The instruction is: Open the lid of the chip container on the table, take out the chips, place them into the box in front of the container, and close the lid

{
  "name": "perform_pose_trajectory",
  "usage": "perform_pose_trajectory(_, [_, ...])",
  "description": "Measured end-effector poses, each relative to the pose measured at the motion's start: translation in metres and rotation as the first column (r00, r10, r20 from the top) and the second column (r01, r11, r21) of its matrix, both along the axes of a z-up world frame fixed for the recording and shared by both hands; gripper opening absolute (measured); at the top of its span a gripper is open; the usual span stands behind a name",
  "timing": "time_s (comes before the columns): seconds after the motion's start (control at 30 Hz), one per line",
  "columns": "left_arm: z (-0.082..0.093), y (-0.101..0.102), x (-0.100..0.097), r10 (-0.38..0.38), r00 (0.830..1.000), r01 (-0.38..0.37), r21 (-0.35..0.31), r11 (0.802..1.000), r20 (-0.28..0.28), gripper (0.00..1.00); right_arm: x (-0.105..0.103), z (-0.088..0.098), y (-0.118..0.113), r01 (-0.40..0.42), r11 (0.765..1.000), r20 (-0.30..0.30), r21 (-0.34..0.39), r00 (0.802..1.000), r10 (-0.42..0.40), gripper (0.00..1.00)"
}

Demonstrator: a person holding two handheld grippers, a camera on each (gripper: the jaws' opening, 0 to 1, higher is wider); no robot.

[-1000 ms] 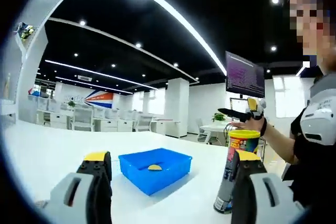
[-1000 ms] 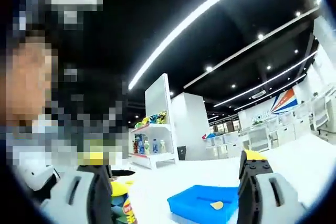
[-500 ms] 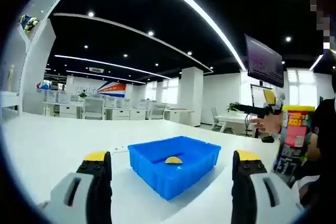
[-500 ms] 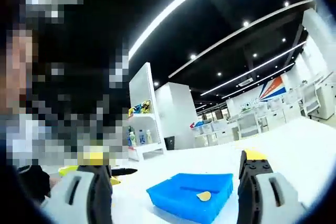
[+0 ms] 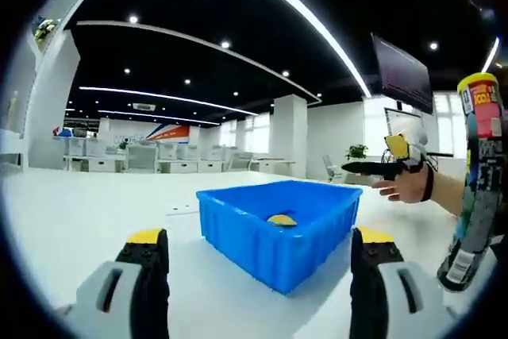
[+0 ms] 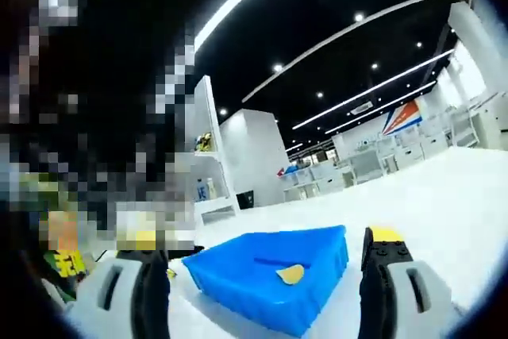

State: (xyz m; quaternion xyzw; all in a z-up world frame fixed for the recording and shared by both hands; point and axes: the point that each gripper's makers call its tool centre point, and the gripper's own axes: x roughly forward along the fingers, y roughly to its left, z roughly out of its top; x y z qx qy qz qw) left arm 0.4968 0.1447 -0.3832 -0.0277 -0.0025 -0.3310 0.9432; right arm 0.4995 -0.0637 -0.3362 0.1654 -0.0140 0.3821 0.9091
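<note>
Both grippers (image 5: 258,256) (image 6: 262,263) are staying spread wide, holding nothing. The chip can (image 5: 479,180) is standing at the right edge; bumping it could be tipping it over beside the blue box (image 5: 278,224).

In the left gripper view the box (image 5: 278,224) stands on the table (image 5: 79,220), straight ahead between the two jaws of the left gripper (image 5: 258,256); one chip (image 5: 279,219) lies inside it; the chip container (image 5: 476,180) stands upright on the table to the right of the box, well apart from it; behind the container a hand (image 5: 405,184) reaches in from the right; in the right gripper view the box (image 6: 270,275) sits between the jaws of the right gripper (image 6: 262,256), the chip (image 6: 290,274) in it.
</note>
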Motion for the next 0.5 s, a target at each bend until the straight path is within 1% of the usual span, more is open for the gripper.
perform_pose_trajectory(0.03, [-0.002, -0.001, 0.001, -0.001, 1.0, 0.001, 0.005, 1.0, 0.0, 0.95, 0.001, -0.009, 0.001, 0.001, 1.0, -0.016, -0.023, 1.0, -0.002, 0.97])
perform_pose_trajectory(0.07, [-0.002, 0.0, 0.003, 0.005, 1.0, -0.005, 0.012, 1.0, -0.005, 0.95, 0.004, -0.014, 0.001, 0.009, 0.999, -0.017, -0.039, 1.0, -0.01, 0.97])
perform_pose_trajectory(0.1, [0.0, 0.001, 0.004, 0.01, 1.0, -0.01, 0.005, 1.0, 0.001, 0.95, 0.005, -0.018, 0.002, 0.008, 0.998, -0.02, -0.058, 1.0, -0.009, 0.97])
perform_pose_trajectory(0.13, [0.006, -0.001, 0.005, 0.003, 1.0, -0.003, -0.019, 1.0, 0.024, 0.95, 0.005, -0.019, 0.003, 0.005, 0.998, -0.014, -0.058, 1.0, -0.006, 0.97])
perform_pose_trajectory(0.17, [0.007, -0.003, 0.006, 0.001, 1.0, 0.0, -0.022, 1.0, 0.026, 0.95, 0.006, -0.021, 0.004, 0.001, 0.998, -0.011, -0.059, 1.0, -0.002, 0.97])
perform_pose_trajectory(0.2, [0.007, -0.007, 0.007, 0.0, 1.0, 0.001, -0.021, 1.0, 0.024, 0.95, 0.007, -0.025, 0.005, -0.004, 0.998, -0.02, -0.066, 1.0, 0.003, 0.97])
perform_pose_trajectory(0.23, [0.005, -0.01, 0.007, -0.009, 1.0, 0.009, -0.011, 1.0, 0.015, 0.95, 0.007, -0.029, 0.006, -0.01, 0.997, -0.037, -0.076, 0.999, 0.007, 0.97])
perform_pose_trajectory(0.27, [-0.001, -0.016, 0.004, -0.026, 1.0, 0.026, 0.016, 1.0, -0.001, 0.95, 0.008, -0.031, 0.009, -0.014, 0.996, -0.042, -0.083, 0.999, 0.01, 0.97])
perform_pose_trajectory(0.3, [-0.006, -0.018, 0.002, -0.033, 0.999, 0.033, 0.045, 0.998, -0.008, 0.95, 0.007, -0.033, 0.012, -0.019, 0.995, -0.038, -0.103, 0.999, 0.015, 0.97])
perform_pose_trajectory(0.33, [-0.006, -0.021, 0.002, -0.032, 0.999, 0.032, 0.053, 0.998, -0.004, 0.94, 0.006, -0.035, 0.015, -0.022, 0.991, -0.025, -0.13, 0.999, 0.019, 0.97])
perform_pose_trajectory(0.4, [-0.006, -0.022, 0.001, -0.033, 0.999, 0.033, 0.05, 0.998, -0.008, 0.91, 0.004, -0.04, 0.023, -0.043, 0.986, -0.017, -0.163, 0.999, 0.041, 0.97])
perform_pose_trajectory(0.43, [-0.005, -0.022, 0.0, -0.034, 0.999, 0.034, 0.04, 0.999, -0.013, 0.89, 0.004, -0.048, 0.027, -0.054, 0.976, -0.029, -0.209, 0.998, 0.049, 0.97])
perform_pose_trajectory(0.5, [-0.005, -0.022, -0.001, -0.033, 0.999, 0.034, 0.029, 0.999, -0.032, 0.83, 0.005, -0.053, 0.034, -0.054, 0.971, -0.02, -0.233, 0.999, 0.051, 0.97])
